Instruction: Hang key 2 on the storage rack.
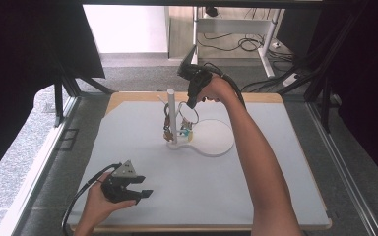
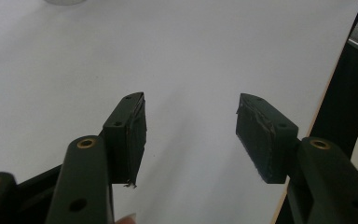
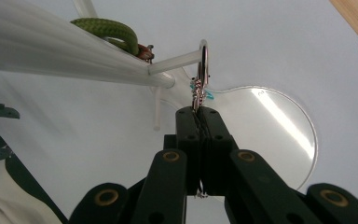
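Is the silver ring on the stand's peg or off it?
On: the silver ring hangs around a side peg of the white stand, while the right claw is shut on its lower end.

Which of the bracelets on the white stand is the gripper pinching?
The thin silver bracelet with turquoise bits, looped over a peg of the stand. The right gripper is shut on it. The green braided bracelet hangs untouched on another peg.

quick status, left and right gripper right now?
Left gripper: open, nothing between its jaws, low over the white table.
Right gripper: closed on the silver ring hooked over a peg of the white stand.
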